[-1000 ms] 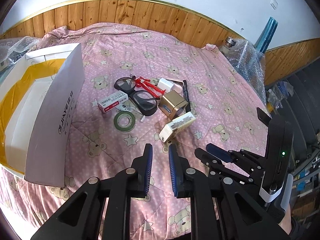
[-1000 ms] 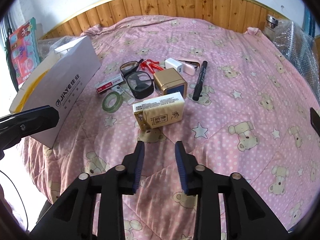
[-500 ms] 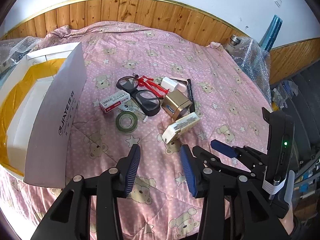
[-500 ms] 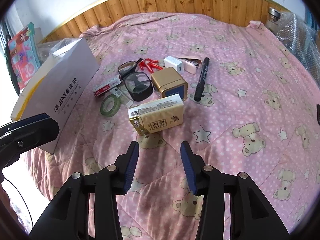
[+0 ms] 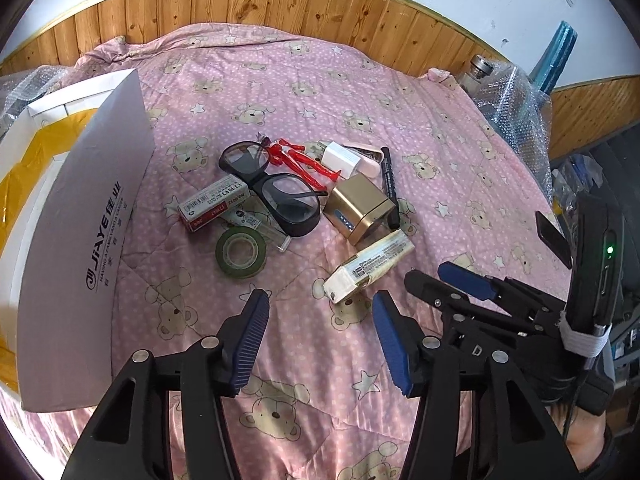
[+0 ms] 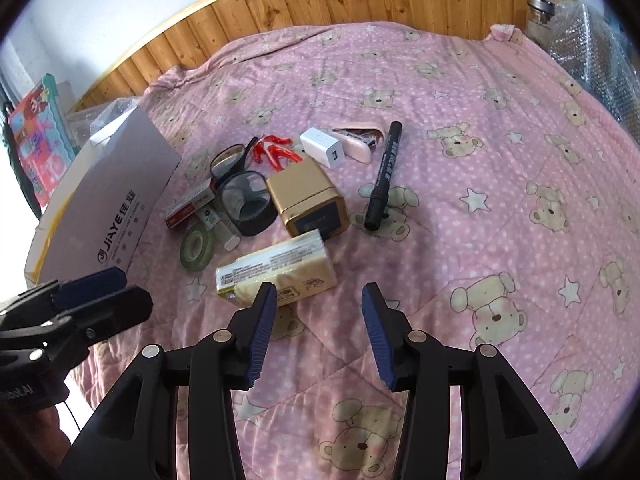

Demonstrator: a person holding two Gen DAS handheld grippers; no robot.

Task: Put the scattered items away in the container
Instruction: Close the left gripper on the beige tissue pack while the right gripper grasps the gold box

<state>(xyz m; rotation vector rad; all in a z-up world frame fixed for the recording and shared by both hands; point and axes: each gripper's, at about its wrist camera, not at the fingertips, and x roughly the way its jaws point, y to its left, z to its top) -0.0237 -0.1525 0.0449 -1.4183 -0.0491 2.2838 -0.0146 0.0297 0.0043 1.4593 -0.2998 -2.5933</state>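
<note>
Pink quilt (image 5: 320, 92) printed with bears and stars, spread flat and bearing a cluster of small goods near its middle. White container (image 5: 84, 248), a box marked JiAYE with yellow lining, stands open at the left edge of the quilt, well apart from the cluster. Items listed: cream carton (image 6: 276, 270), lying on its side, nearest the tools; gold tin (image 6: 306, 204), just behind the carton; black glasses (image 5: 276, 190), folded open, one lens against the tin's left side; green tape roll (image 5: 241, 252), flat, in front of the glasses; red-and-white small box (image 5: 214, 206), beside the roll; clear tube (image 5: 260, 228), partly under the glasses; red plastic clips (image 5: 304, 160), behind the glasses; white charger plug (image 6: 323, 147), touching a pink stapler (image 6: 360, 140); black marker (image 6: 382, 176), lying to the right of the tin. Left gripper (image 5: 320, 340): jaws spread wide, nothing between them, poised above bare quilt short of the carton. Right gripper (image 6: 318, 332): jaws likewise spread wide and empty, its left finger overlapping the carton's near edge in its own view; contact cannot be judged.
</note>
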